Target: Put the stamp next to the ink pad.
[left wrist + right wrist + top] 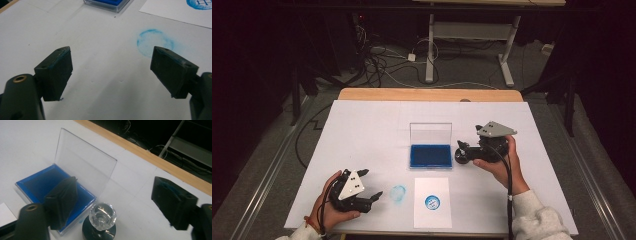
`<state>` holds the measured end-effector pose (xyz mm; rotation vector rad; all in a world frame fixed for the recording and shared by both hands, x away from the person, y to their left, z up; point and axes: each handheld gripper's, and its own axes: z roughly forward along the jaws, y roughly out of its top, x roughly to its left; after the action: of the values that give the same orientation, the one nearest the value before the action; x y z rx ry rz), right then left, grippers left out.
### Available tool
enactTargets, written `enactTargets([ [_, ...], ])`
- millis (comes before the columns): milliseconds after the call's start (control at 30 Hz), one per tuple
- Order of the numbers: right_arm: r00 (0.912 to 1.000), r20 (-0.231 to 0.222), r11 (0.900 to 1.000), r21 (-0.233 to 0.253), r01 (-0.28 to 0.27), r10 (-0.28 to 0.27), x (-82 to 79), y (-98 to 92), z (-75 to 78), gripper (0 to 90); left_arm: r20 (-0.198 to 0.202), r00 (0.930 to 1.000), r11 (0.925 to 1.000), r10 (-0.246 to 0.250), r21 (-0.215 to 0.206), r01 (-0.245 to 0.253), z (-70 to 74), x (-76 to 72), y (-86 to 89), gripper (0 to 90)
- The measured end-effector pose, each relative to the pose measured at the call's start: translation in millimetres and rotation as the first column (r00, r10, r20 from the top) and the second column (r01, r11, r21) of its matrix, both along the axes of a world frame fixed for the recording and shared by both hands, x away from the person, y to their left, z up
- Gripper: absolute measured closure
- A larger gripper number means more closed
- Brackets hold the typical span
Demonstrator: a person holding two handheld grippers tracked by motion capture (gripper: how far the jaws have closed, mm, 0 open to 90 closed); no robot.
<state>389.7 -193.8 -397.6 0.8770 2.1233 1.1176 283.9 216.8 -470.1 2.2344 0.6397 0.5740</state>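
- High view: the stamp [461,153] stands on the table just right of the open ink pad [430,155]; the right gripper [469,150] sits around it, while the left gripper [371,184] rests near a blue smudge [398,194] and the stamped paper [432,202].
- Left gripper view: jaws spread wide and empty; idle, I judge.
- Right gripper view: jaws spread, the stamp's clear knob [102,216] between them, untouched; next, close squarely on the knob.

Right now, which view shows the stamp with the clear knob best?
The right gripper view: the stamp stands upright, close, between the open jaws beside the ink pad. The high view shows it small and dark. The left gripper view faces a blue smudge instead.
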Motion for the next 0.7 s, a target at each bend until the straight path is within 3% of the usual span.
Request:
enactTargets([
  [367, 0.9999, 0.010, 1.000, 0.025, 0.003, -0.003, -6.5, 1.1, 5.4, 18.9, -0.001, 1.0000, 1.0000, 0.000, -0.002, 0.000, 0.4, -0.2, -0.1, 17.7],
  [700, 0.9979, 0.064, 1.000, 0.014, -0.009, 0.008, -18.3, 6.0, 12.8, 18.7, -0.002, 1.0000, 0.9999, 0.004, -0.014, -0.004, 1.0, -1.0, 2.0, 17.6],
])
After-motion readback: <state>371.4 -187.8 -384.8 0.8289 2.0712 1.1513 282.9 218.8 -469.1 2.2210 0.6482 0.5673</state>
